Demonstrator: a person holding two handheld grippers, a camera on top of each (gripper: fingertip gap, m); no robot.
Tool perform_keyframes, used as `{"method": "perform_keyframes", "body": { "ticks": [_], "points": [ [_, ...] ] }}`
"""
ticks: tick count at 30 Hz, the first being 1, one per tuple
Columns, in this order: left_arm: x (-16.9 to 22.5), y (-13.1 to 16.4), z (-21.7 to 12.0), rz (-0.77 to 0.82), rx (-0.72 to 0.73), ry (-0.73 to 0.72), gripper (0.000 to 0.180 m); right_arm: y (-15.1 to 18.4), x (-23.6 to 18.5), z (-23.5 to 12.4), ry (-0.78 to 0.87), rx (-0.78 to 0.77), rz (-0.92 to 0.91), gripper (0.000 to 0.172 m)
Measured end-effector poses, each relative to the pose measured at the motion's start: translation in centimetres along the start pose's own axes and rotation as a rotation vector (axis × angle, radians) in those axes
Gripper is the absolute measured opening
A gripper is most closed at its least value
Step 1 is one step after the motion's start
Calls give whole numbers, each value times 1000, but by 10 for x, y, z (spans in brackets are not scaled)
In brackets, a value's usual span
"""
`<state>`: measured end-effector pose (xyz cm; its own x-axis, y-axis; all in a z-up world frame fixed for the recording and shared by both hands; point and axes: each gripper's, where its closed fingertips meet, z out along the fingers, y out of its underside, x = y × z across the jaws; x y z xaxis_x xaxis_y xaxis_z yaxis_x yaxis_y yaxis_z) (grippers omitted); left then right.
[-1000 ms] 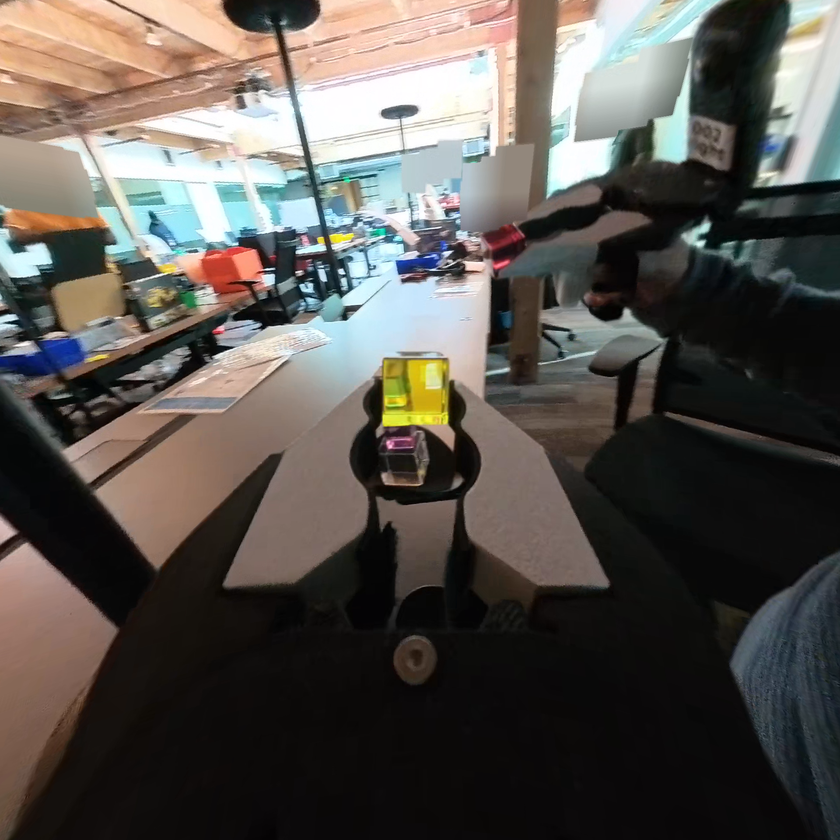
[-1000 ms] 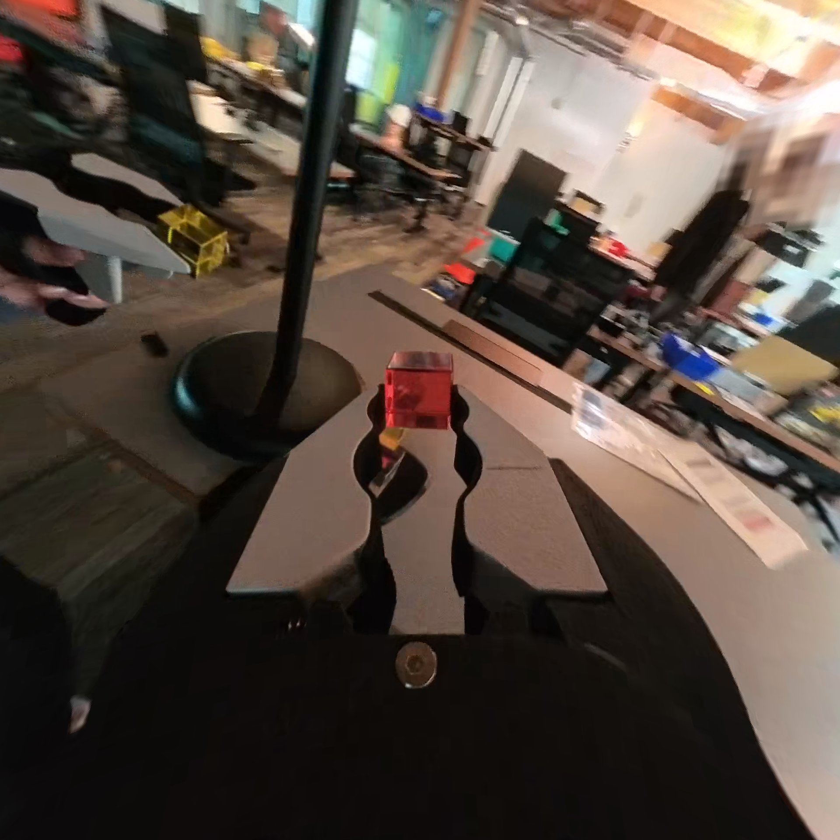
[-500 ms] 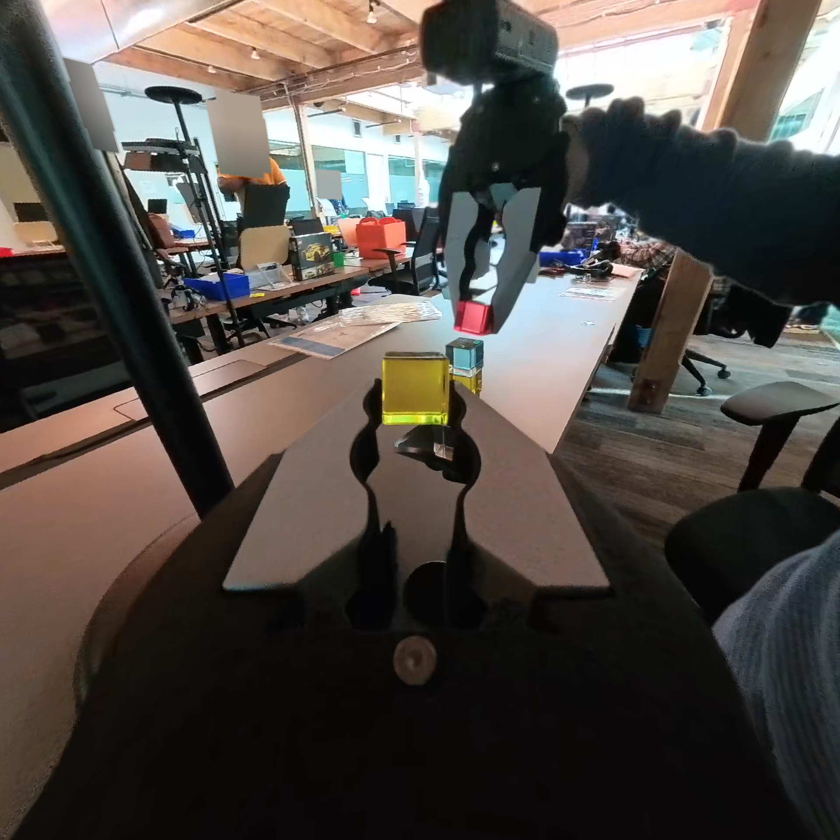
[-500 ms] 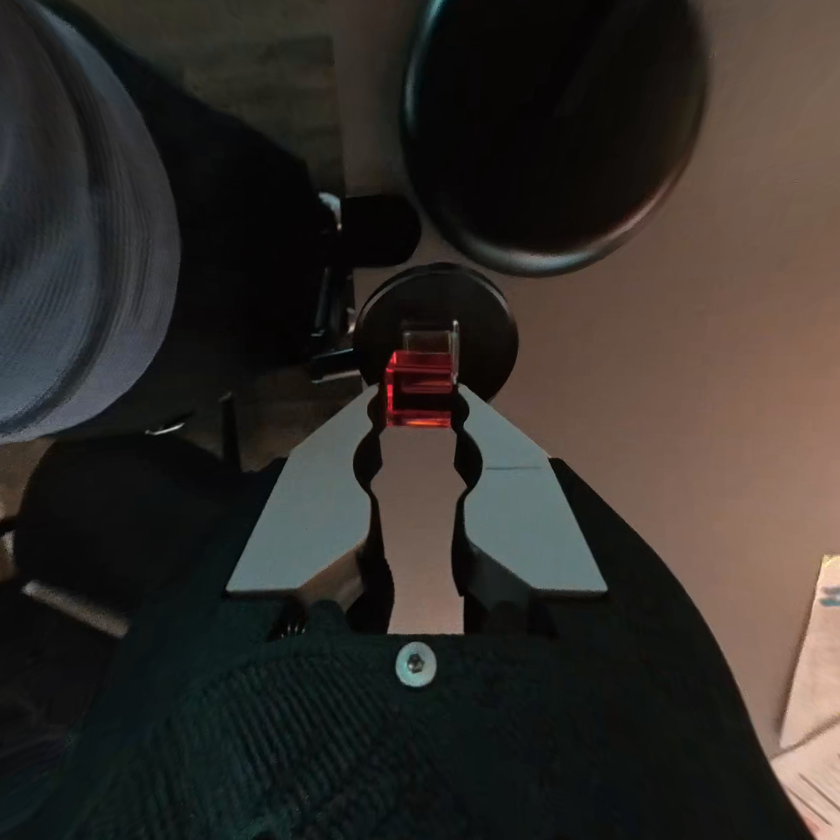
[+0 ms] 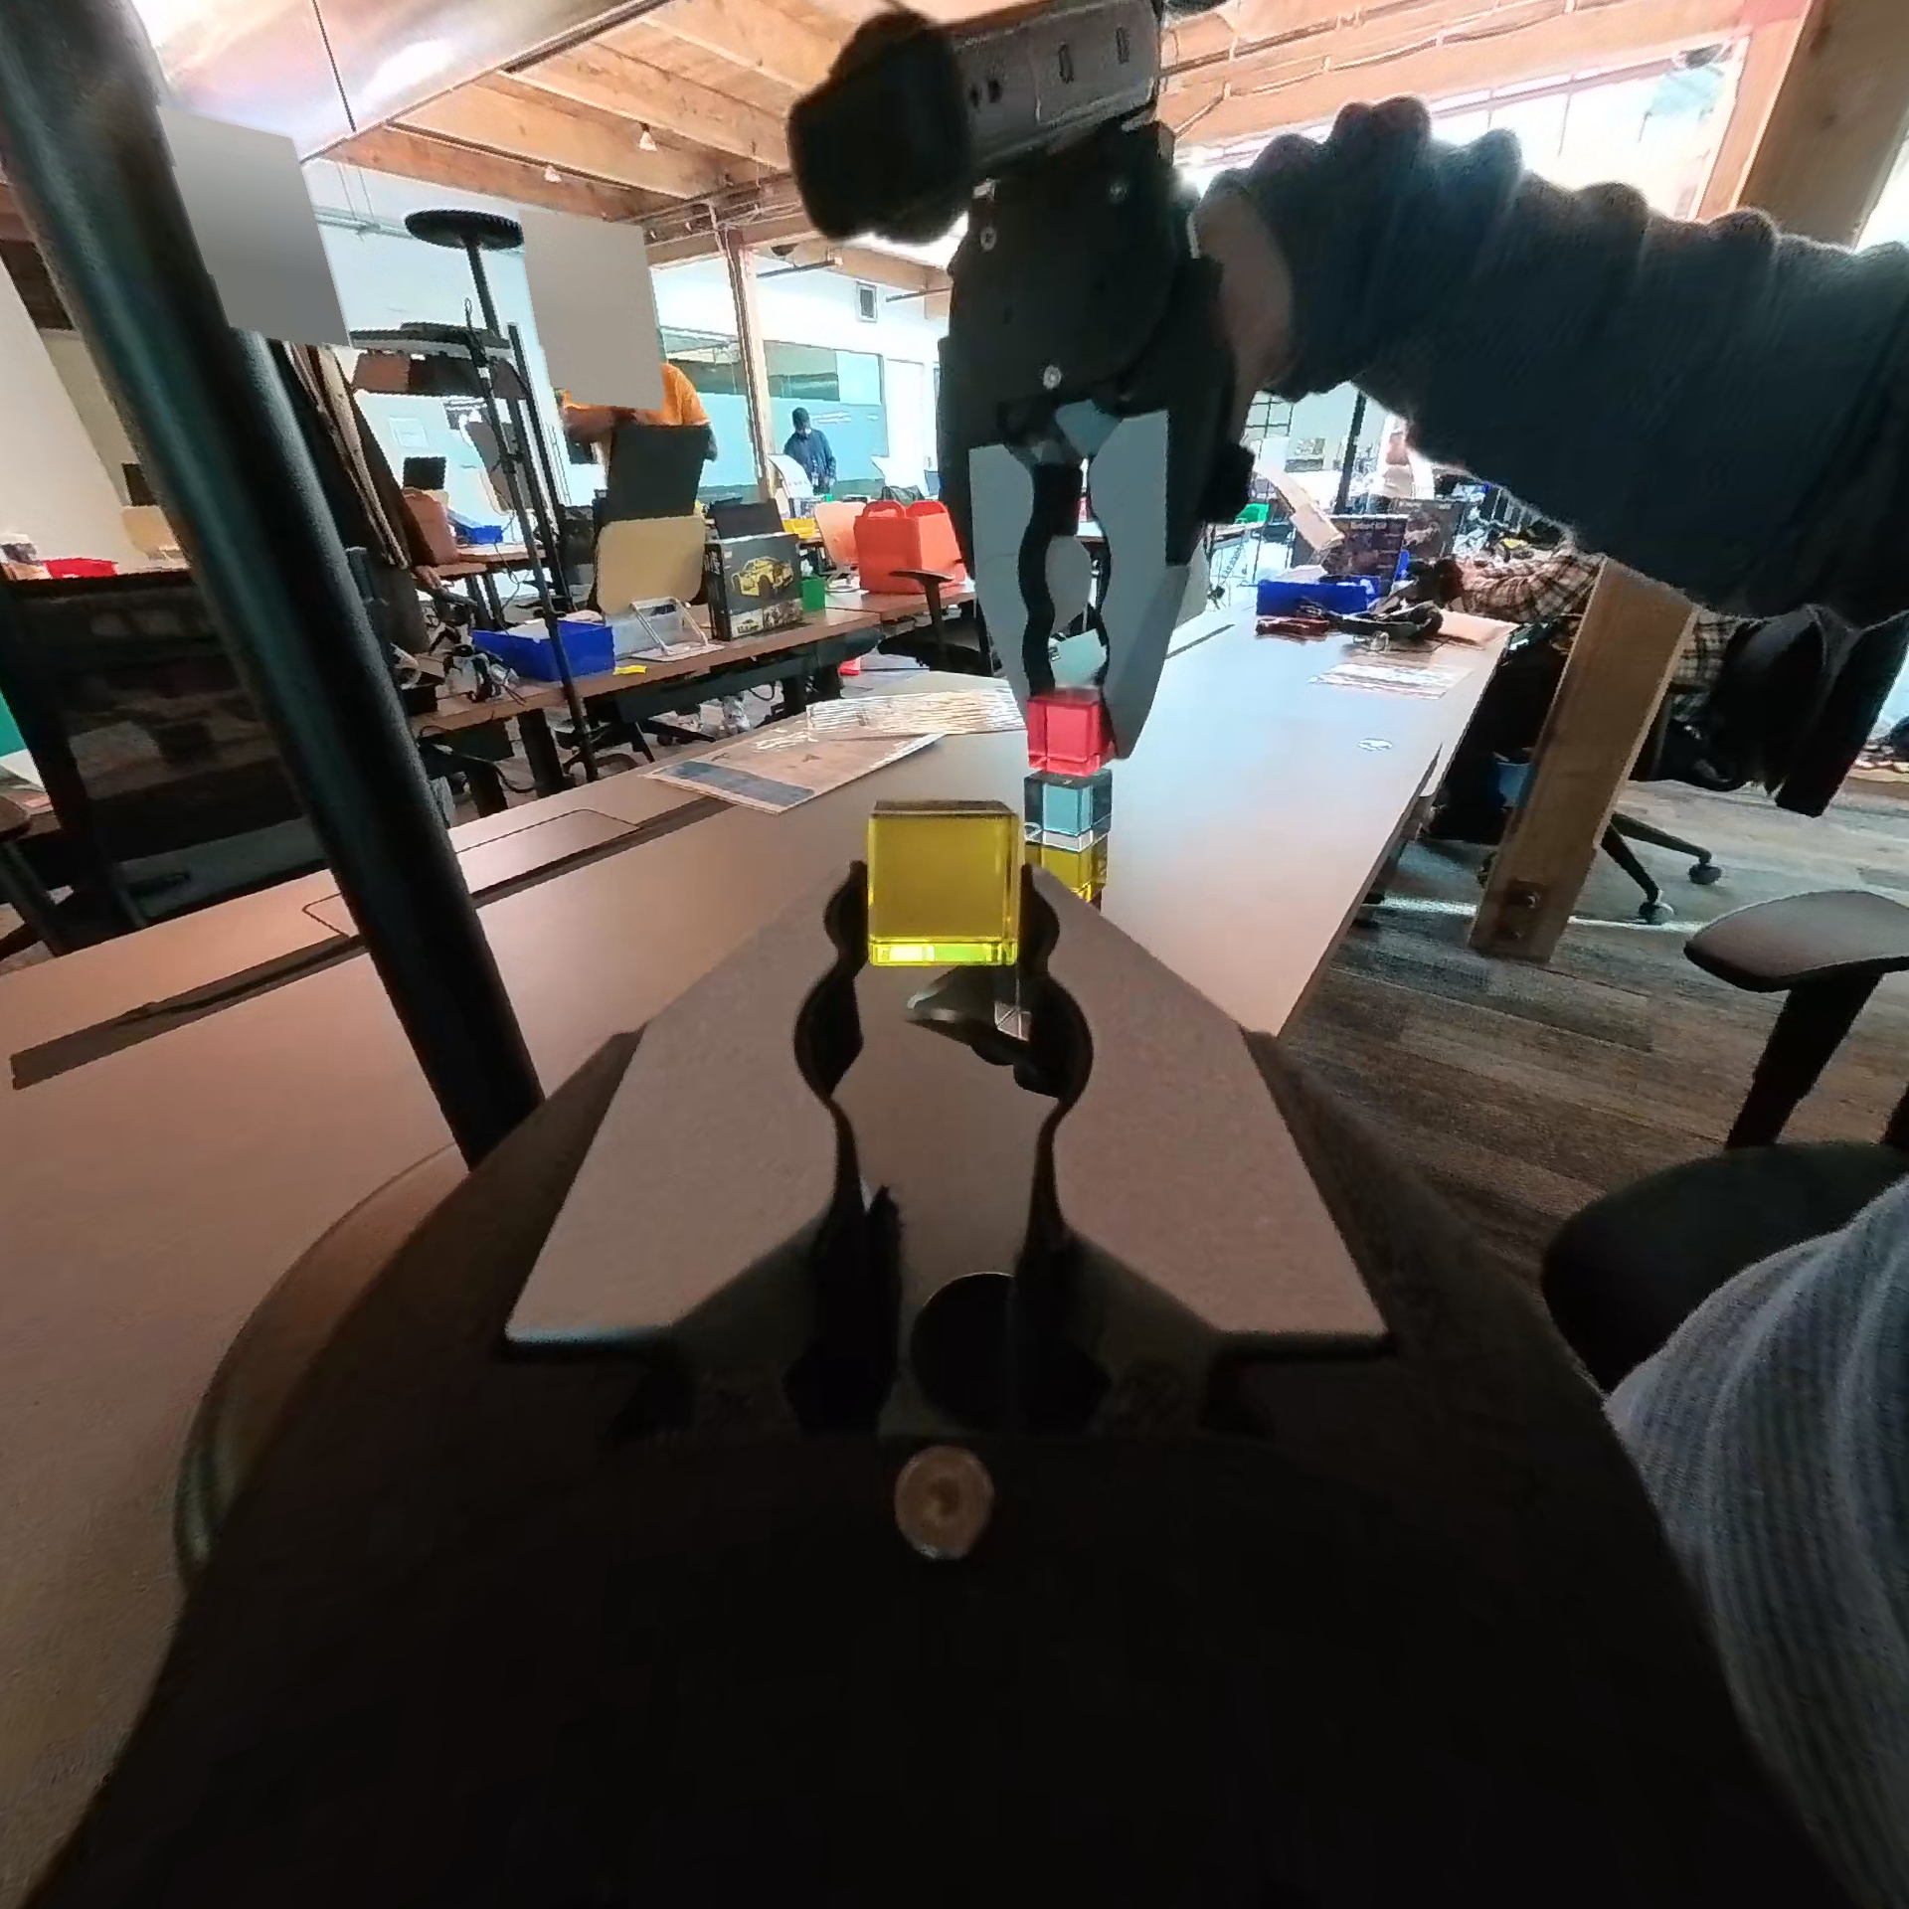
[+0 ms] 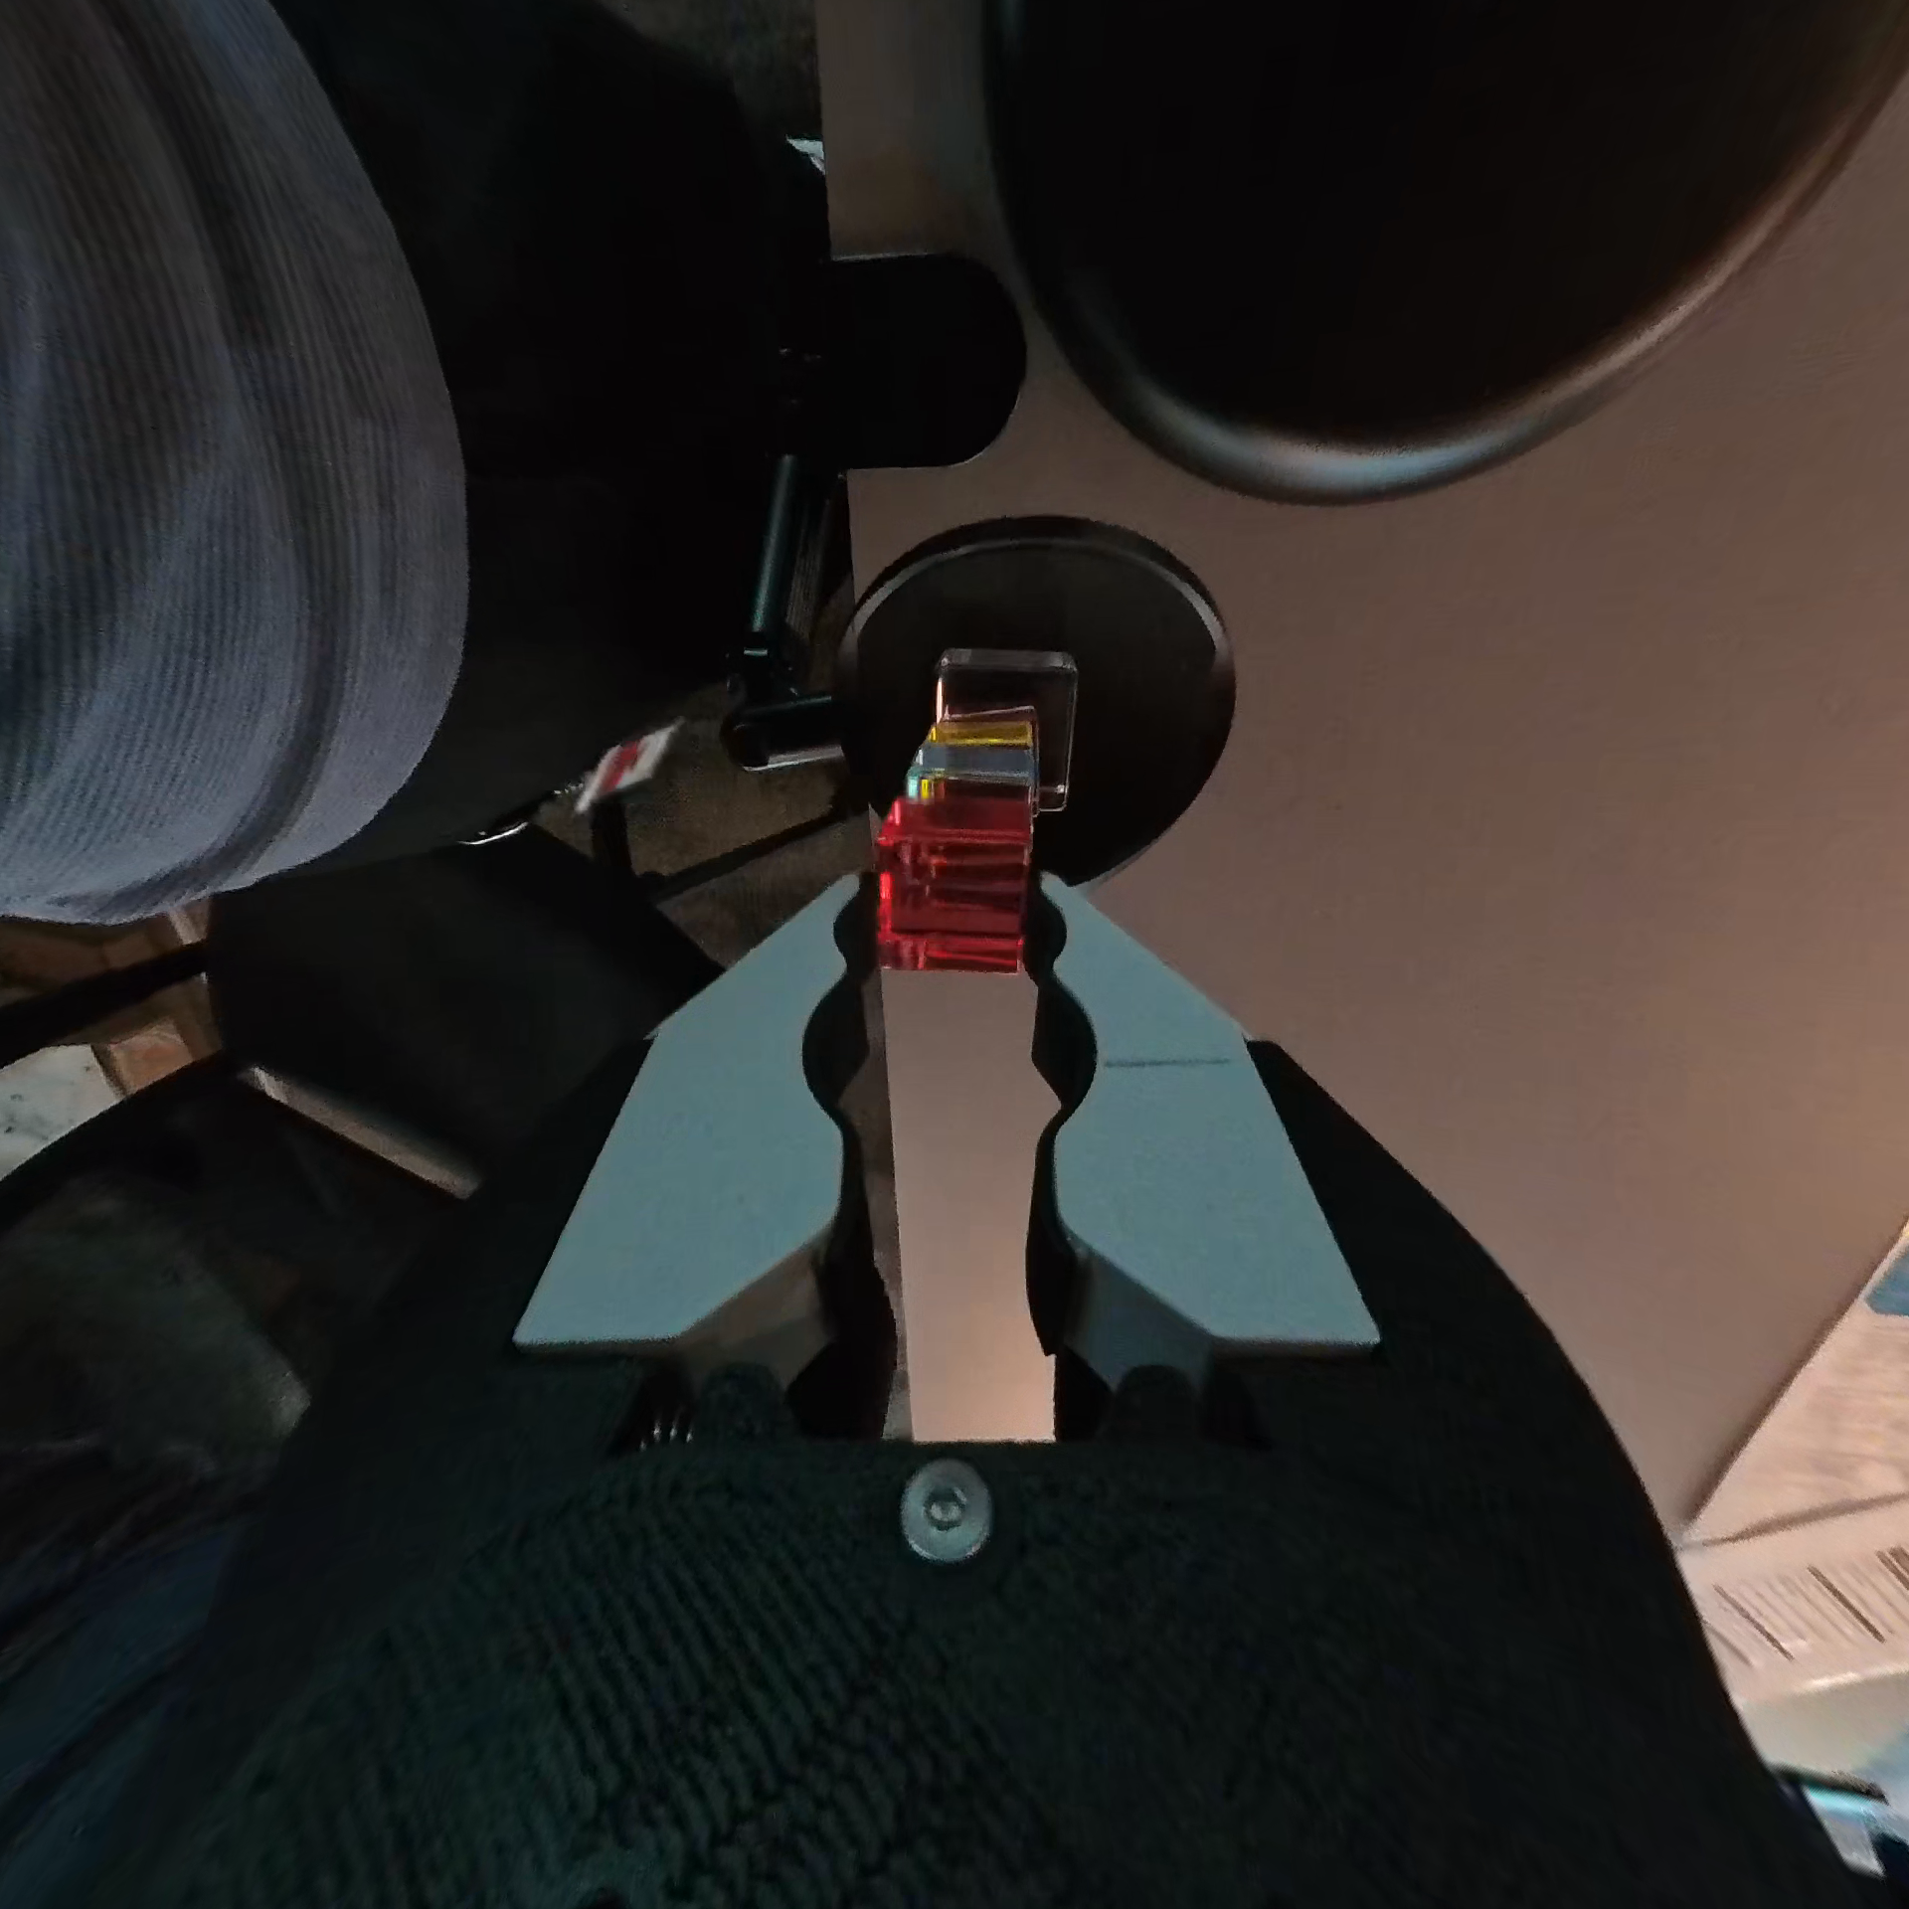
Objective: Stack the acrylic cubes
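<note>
Red cube (image 5: 1069,731) clamped in right hand-held gripper (image 5: 1074,713).

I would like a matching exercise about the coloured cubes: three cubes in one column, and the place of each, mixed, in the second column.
Cubes:
1. red cube
2. blue cube
3. big yellow cube

Places:
A. between the fingers of the left claw
B. in the stack, directly under the red one
C. on top of the stack, between the fingers of the right claw

Pairs: 1-C, 2-B, 3-A
</note>
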<state>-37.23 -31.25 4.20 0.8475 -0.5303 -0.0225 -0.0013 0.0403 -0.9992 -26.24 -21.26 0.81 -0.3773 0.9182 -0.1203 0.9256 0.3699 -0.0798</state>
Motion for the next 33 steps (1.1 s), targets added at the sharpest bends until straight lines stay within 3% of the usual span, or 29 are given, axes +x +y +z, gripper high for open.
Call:
{"method": "perform_keyframes", "body": {
  "ticks": [18,25,27,29,33],
  "points": [
    [0,0,1,1,-2,12,26,-3,2,3,0,31,43,26],
    [5,-3,7,5,8,34,26,-5,-3,-3,9,101,70,72],
    [7,-7,8,15,20,42,26,-12,-1,-17,53,200,92,85],
    [10,-15,11,39,46,50,26,-30,-2,-38,95,386,146,86],
    [20,-39,18,140,110,52,27,-81,-38,-81,-12,827,240,56]
  ]
}}
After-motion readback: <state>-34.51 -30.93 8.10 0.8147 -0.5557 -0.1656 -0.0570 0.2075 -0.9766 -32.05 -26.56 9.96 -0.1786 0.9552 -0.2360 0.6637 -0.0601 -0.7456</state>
